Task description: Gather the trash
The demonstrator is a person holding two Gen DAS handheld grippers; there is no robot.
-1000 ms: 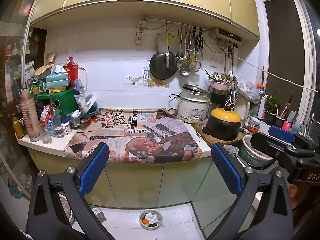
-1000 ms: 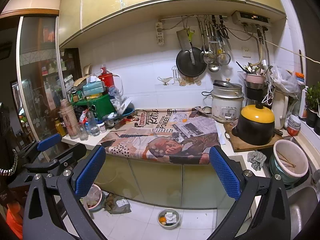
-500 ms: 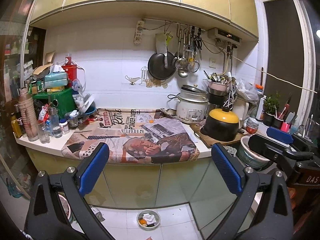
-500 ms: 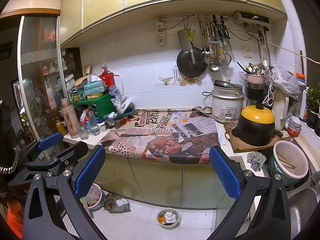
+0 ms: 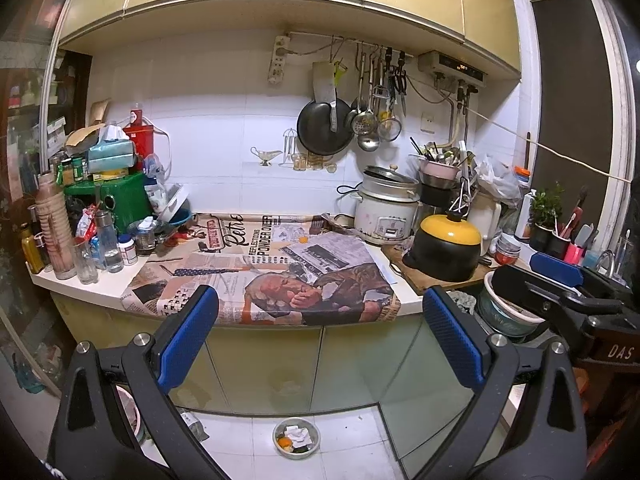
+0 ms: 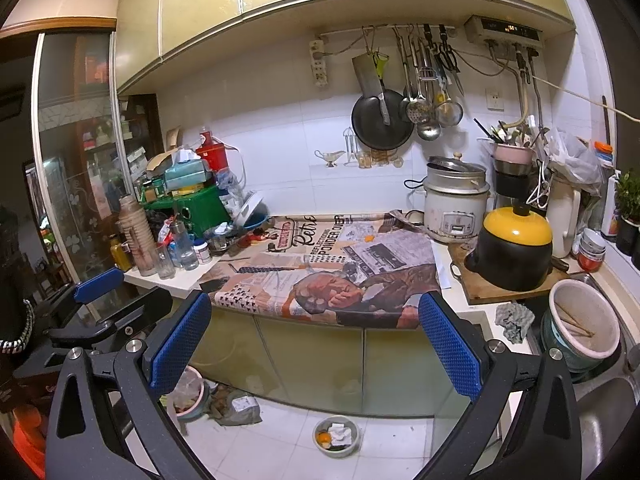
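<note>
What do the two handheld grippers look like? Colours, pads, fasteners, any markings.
Both match: the left gripper and right gripper have matte black angular plastic finger arms with triangular cut-outs, silver round bolt heads at the joints, and blue dimple-textured rubber pads on the inner finger faces. White "DAS" lettering marks the right gripper's dark body in the left wrist view. No cables visible.

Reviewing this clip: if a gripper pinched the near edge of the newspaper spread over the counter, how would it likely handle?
The newspaper would probably be floppy: its front edge already droops over the counter lip. It looks like several overlapping sheets, so one pinch may lift only part. Being thin paper, it could tear or slide; nothing heavy seems to pin its middle.
</note>
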